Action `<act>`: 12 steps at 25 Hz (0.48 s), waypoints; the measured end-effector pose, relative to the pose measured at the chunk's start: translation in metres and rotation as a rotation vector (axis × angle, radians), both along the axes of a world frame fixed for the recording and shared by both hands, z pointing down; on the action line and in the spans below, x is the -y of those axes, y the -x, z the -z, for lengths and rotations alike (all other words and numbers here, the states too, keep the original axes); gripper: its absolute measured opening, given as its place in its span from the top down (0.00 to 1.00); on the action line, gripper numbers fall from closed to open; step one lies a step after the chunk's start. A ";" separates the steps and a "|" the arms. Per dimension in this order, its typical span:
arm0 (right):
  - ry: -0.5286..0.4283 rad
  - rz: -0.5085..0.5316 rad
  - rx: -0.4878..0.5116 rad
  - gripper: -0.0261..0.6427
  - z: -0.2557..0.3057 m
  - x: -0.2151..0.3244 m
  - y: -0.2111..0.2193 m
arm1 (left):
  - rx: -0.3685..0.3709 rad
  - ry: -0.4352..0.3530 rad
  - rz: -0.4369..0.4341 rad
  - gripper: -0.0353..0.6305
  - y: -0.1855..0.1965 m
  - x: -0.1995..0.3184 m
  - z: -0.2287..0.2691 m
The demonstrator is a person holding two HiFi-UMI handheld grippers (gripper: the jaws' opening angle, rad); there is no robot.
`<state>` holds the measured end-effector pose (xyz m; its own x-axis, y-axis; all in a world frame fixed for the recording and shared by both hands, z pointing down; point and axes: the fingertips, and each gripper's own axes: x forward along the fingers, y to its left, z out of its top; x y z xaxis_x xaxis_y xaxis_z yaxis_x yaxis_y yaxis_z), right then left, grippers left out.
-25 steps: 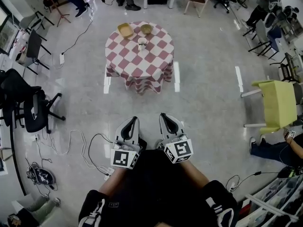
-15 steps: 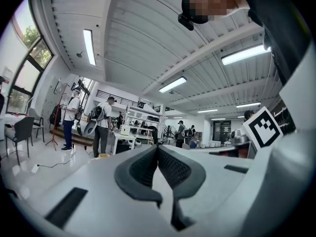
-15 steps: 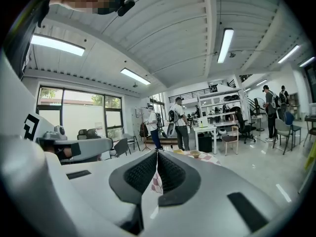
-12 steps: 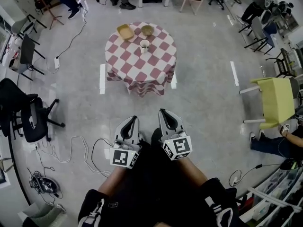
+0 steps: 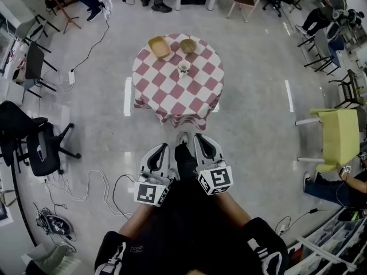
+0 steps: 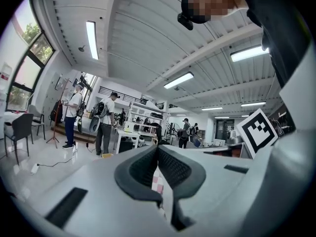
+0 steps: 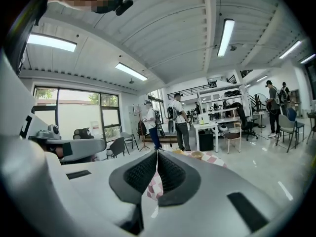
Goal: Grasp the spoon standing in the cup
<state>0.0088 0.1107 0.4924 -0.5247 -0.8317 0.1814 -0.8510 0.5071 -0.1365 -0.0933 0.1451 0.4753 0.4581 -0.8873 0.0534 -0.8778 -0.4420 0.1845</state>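
Note:
A white cup (image 5: 184,66) with a spoon standing in it sits on a round table with a red-and-white checked cloth (image 5: 178,90), far ahead of me in the head view. Both grippers are held low in front of my body, well short of the table. My left gripper (image 5: 163,147) is shut with nothing between its pads, and its tips meet in the left gripper view (image 6: 158,147). My right gripper (image 5: 198,137) is also shut and empty (image 7: 157,157). In the right gripper view the checked cloth (image 7: 217,159) shows past the jaws; the cup is hidden there.
A yellow bowl (image 5: 159,46) and an olive bowl (image 5: 187,44) stand at the table's far side. Black office chairs (image 5: 43,145) and floor cables (image 5: 92,179) lie to my left, a yellow-green table (image 5: 338,132) to my right. People stand beyond the table.
The table and cup have drawn nearer and lower in the head view as I walked toward them. Both grippers keep their place before my body and stay shut.

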 end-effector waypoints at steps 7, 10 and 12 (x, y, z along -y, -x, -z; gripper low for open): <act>-0.015 0.061 0.001 0.92 0.005 0.119 0.006 | 0.030 -0.011 0.025 0.93 -0.001 0.117 0.017; -0.017 0.082 -0.008 0.92 0.005 0.161 0.005 | 0.031 -0.012 0.031 0.93 -0.006 0.157 0.023; -0.014 0.095 -0.023 0.92 0.003 0.182 0.003 | 0.027 -0.018 0.038 0.93 -0.011 0.177 0.026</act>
